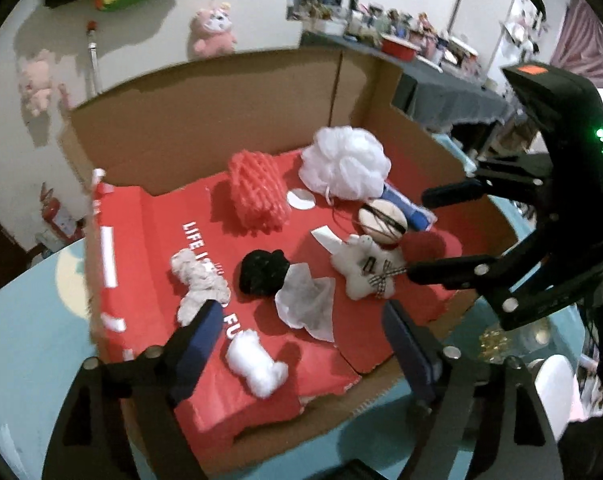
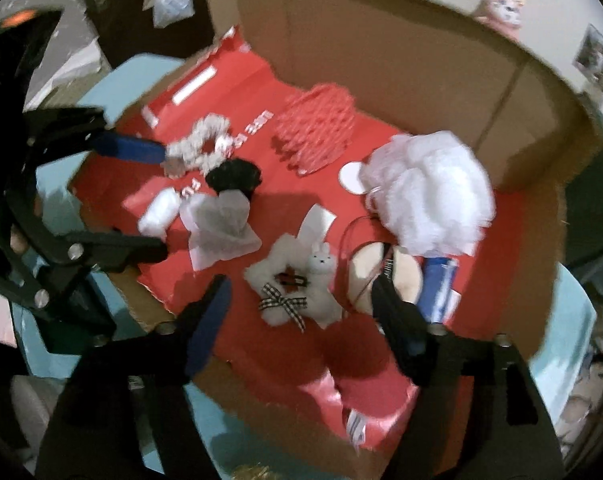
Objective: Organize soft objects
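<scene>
Soft things lie on a red sheet in an opened cardboard box: a white mesh pouf, a red net sponge, a black scrunchie, a grey-white scrunchie, a white cotton wad, a white sachet and a white bunny scrunchie with a checked bow. My left gripper is open and empty, above the sachet and wad. My right gripper is open and empty, over the bunny scrunchie; it also shows in the left wrist view.
A round beige puff with black clips and a blue-white packet lie at the box's right side. The box stands on a light blue table. A dark-clothed shelf of bottles stands behind. Pink plush toys hang on the wall.
</scene>
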`<state>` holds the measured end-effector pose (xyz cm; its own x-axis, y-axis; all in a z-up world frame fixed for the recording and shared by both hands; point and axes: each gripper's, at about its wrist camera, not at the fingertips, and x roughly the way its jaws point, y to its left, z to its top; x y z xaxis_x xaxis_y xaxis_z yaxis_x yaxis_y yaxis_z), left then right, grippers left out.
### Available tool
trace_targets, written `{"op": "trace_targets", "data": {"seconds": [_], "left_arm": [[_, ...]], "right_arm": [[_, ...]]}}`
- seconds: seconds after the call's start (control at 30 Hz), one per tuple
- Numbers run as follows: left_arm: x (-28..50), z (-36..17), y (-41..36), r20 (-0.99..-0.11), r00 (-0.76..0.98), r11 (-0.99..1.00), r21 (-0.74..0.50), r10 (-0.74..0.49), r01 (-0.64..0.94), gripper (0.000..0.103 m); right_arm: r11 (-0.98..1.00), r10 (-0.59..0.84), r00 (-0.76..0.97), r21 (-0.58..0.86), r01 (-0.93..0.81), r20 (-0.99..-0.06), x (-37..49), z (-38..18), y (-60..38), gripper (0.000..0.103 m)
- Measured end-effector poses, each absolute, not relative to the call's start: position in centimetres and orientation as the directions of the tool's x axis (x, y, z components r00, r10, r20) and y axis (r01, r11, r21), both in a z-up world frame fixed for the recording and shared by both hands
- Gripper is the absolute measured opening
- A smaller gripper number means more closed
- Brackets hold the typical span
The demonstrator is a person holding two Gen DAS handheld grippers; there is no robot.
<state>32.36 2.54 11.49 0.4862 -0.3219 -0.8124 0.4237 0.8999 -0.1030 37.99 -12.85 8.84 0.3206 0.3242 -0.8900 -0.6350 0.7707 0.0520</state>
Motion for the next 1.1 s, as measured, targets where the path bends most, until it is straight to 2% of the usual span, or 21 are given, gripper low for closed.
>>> {"op": "trace_targets", "data": {"seconds": [0.07,0.17,0.4,0.6,1.1], "left_arm": [[31.5,12.1,3.0,-0.801,0.512,0.919,-0.115,-0.311,0.378,0.097],[30.7,12.2,2.8,-0.799,0.531,0.939,-0.115,-0.281,0.323,0.103],[29.3,11.4,2.4,-0.813,0.547,0.969,-0.079,-0.199,0.235,0.103],[29.8,10.0,3.0,-0.825,0.543,0.985,-0.087,-0.154,0.148,0.103],[30.1,7.3,2.0,-0.863,0.493,0.992,-0.066,-0.110,0.106,0.103]], "right_arm": [[0.795,0.332,0.350,0.060,-0.604,-0.876,37.2,10.1,-13.4,0.075],[0.849,0.313,0.394,0.068,-0.524,-0.864,36.3,11.1,-14.6,0.083],[0.934,0.224,0.438,0.062,-0.353,-0.871,33.6,10.5,-16.4,0.084],[0.963,0.224,0.426,0.132,-0.236,-0.877,33.1,9.2,-18.3,0.085],[0.973,0.181,0.407,0.103,-0.205,-0.896,33.6,6.8,-17.7,0.084]]}}
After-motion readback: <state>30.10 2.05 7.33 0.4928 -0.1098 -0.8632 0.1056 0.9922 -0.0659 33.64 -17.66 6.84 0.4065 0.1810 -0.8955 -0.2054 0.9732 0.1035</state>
